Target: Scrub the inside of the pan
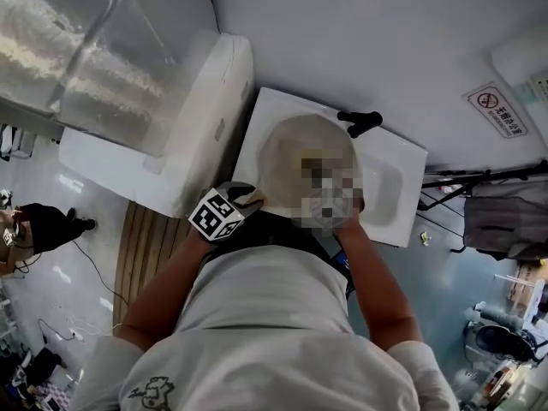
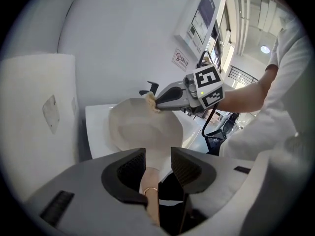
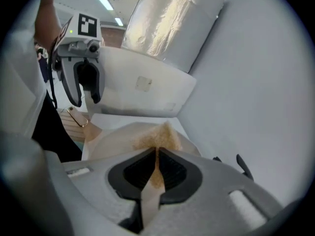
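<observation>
A pale beige pan (image 1: 295, 148) sits tilted in the white sink (image 1: 390, 187). Its wooden handle (image 2: 149, 183), with a copper ring at the end, runs between the jaws of my left gripper (image 2: 157, 154), which is shut on it. My right gripper (image 3: 156, 151) is shut on a tan scouring pad (image 3: 160, 134) pressed against the pan's inner wall (image 3: 110, 141) near the far rim. From the left gripper view, the right gripper (image 2: 156, 101) holds the pad (image 2: 149, 100) at the pan's (image 2: 142, 127) upper edge. A mosaic patch hides the right gripper in the head view.
A black tap (image 1: 360, 120) stands at the sink's back edge against the white wall. A white box-shaped unit (image 1: 171, 144) flanks the sink on the left. Wooden slats (image 1: 141, 247) lie on the floor below it. Equipment and cables crowd the floor at right.
</observation>
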`<state>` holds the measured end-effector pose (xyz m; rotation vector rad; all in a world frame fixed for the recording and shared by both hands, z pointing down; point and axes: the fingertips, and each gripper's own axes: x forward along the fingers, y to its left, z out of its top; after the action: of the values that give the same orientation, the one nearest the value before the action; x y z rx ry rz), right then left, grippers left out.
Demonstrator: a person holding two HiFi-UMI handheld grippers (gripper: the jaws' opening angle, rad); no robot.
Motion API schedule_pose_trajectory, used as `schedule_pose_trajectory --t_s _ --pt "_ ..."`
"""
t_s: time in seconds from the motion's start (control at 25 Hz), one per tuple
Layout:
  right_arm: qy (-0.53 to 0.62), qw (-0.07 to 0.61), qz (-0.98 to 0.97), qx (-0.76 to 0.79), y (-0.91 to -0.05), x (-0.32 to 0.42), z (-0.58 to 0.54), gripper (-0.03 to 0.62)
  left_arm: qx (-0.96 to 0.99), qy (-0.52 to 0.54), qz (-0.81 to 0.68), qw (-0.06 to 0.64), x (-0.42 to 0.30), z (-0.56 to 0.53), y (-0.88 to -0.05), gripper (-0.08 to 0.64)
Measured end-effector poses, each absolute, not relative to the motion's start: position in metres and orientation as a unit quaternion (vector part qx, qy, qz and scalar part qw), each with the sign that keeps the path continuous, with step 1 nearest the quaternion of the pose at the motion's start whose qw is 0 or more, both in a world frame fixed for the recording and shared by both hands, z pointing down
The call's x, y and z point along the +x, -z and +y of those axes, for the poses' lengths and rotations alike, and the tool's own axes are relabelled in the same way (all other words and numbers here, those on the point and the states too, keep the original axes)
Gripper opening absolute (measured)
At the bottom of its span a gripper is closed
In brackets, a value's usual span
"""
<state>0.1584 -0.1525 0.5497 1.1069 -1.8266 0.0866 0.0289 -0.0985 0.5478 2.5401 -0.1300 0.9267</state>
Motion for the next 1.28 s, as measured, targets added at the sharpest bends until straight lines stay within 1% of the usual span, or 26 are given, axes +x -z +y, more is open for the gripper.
schedule_pose_trajectory --t_s 0.32,0.64,0.8,1.08,1.28 --pt "-0.088 0.366 -0.758 0.532 -0.477 0.166 -0.128 0.025 0.940 -0.268 -0.061 0.201 0.039 -0.107 -0.486 0.160" --pt "-0.102 0.227 -0.787 0.565 -0.407 0.165 -0.101 0.023 0.964 -0.199 -0.077 0.159 0.039 -0.116 -0.410 0.160" --pt "-0.107 0.206 -0.785 0.575 -0.394 0.173 -0.089 0.023 0.972 -0.173 -0.084 0.139 0.042 -0.120 -0.385 0.160" --pt "-0.085 0.192 -0.787 0.579 -0.365 0.187 -0.071 0.023 0.979 -0.147 -0.088 0.113 0.058 -0.113 -0.355 0.160" --pt "-0.073 0.163 -0.792 0.583 -0.339 0.210 -0.044 0.023 0.982 -0.121 -0.110 0.094 0.070 -0.099 -0.334 0.158"
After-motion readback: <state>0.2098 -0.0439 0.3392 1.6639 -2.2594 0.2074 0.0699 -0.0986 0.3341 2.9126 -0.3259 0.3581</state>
